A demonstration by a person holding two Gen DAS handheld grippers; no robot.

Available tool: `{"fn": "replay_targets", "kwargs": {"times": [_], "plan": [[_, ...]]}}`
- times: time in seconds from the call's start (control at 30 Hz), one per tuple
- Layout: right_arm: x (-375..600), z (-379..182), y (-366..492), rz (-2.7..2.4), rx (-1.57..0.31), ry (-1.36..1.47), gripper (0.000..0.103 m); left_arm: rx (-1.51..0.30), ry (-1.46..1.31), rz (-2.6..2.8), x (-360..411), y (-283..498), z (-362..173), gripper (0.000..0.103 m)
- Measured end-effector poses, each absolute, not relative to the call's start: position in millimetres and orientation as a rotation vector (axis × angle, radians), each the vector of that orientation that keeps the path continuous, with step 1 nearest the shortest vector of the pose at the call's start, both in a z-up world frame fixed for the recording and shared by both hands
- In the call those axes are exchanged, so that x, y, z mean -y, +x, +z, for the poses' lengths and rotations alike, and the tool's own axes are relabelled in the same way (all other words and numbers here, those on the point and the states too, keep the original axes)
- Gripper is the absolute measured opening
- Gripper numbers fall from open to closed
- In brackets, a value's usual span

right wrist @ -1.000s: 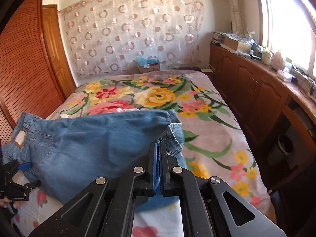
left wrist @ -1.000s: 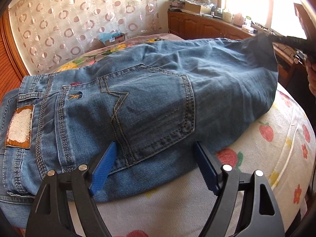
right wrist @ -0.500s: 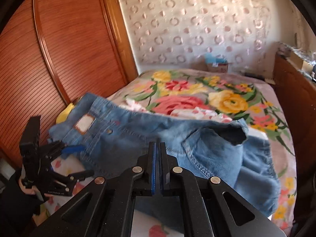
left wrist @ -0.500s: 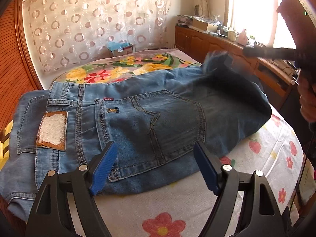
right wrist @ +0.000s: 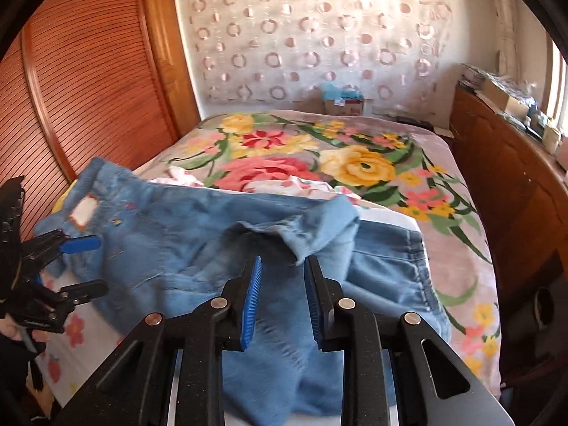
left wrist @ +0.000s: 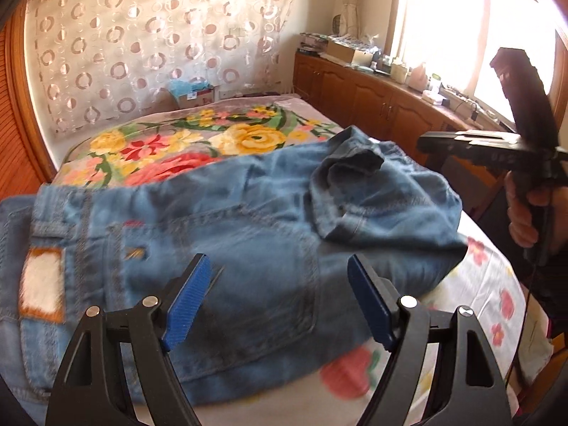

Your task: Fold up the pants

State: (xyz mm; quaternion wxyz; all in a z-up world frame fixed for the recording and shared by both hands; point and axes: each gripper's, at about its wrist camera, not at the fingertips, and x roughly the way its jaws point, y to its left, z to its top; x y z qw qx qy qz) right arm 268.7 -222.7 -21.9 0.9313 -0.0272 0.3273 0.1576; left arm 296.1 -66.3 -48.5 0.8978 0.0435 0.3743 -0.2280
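Observation:
Blue jeans (left wrist: 248,248) lie back side up across the near end of the bed, waistband and white patch (left wrist: 42,280) at the left. The leg end is folded back over them, its hem (left wrist: 355,163) lying loose and rumpled. My left gripper (left wrist: 278,262) hovers open above the back pocket, with nothing between its blue pads. In the right wrist view my right gripper (right wrist: 283,261) is opening; the dropped hem (right wrist: 301,234) lies just beyond its tips, and the pads do not press on it. The left gripper (right wrist: 92,266) shows at the left edge over the waistband.
The bed carries a floral blanket (right wrist: 355,167) and a white fruit-print sheet (left wrist: 497,284). A wooden cabinet (right wrist: 514,184) with clutter on top runs along the right, a slatted wardrobe (right wrist: 71,88) along the left. A cardboard box (right wrist: 342,103) stands at the bed's far end.
My right gripper swung left over the jeans carrying the leg end, then its jaws parted and the hem dropped onto the folded denim. My left gripper rose away from the pocket, still open.

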Motion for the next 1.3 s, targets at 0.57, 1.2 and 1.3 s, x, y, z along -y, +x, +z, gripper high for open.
{"fn": "replay_targets", "kwargs": {"times": [0.57,1.2,1.3], "plan": [[178,-46,351,0.346,-0.807,-0.125,0.026,-0.860,0.111,-0.557,137,335,-74,0.041],[183,-6,324,0.323,-0.617,-0.094,0.003,-0.719,0.079,-0.572,117,288,-27,0.013],[172,5,314,0.350,-0.585,-0.091,0.003,-0.683,0.081,-0.572,106,275,-10,0.013]]}}
